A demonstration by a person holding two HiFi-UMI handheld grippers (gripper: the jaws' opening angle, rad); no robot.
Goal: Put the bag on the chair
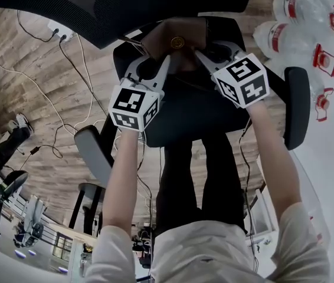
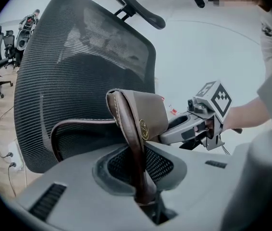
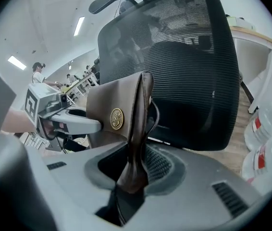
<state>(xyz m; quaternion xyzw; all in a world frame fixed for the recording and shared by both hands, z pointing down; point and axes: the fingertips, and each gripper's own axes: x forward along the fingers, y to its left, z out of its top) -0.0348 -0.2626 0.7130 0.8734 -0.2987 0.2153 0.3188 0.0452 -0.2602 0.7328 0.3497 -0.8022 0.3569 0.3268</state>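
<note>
A brown leather bag [image 1: 176, 40] with a round gold emblem hangs above the seat [image 1: 196, 117] of a black mesh office chair. Both grippers hold it, one at each side. My left gripper [image 1: 157, 56] is shut on the bag's left edge; in the left gripper view that stitched edge [image 2: 138, 143] runs down between the jaws. My right gripper [image 1: 207, 55] is shut on the opposite edge, and the right gripper view shows the bag [image 3: 121, 109] pinched the same way. The chair's backrest [image 2: 78, 71] stands just behind the bag.
Armrests [image 1: 297, 105] [image 1: 93, 152] flank the seat. Several water bottles [image 1: 303, 16] with red labels stand on the right. Cables [image 1: 55, 99] and a power strip [image 1: 61, 31] lie on the wooden floor at left. People and other chairs are far back.
</note>
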